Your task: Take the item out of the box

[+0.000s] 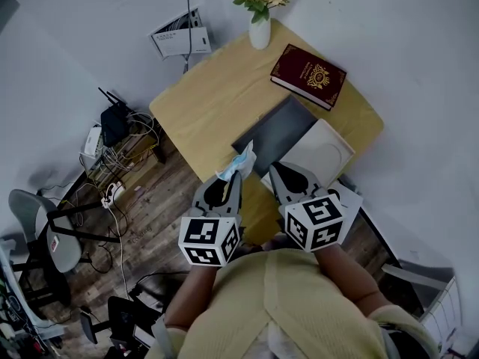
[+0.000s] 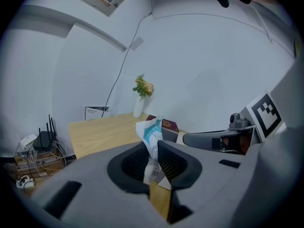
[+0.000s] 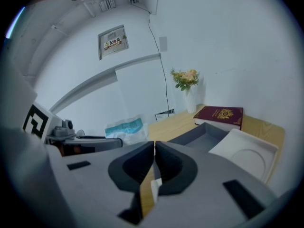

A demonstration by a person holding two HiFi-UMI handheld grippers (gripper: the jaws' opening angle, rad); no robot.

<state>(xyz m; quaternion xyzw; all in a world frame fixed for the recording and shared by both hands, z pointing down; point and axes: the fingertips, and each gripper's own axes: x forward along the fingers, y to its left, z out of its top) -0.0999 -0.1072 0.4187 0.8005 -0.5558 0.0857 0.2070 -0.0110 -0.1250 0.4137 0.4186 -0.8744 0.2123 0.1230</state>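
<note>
Left gripper [image 1: 233, 178] clamps a crumpled blue-and-white packet [image 2: 151, 133], its long axis rising from between the pads, lifted clear of the open grey box [image 1: 275, 134] just ahead; right gripper [image 3: 154, 148], closed empty, hovers alongside.

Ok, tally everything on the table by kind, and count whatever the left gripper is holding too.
Vase of flowers: 1
Dark red book: 1
Open grey box: 1
White lid: 1
Blue and white packet, pinched in the left gripper: 1
Total: 5
</note>
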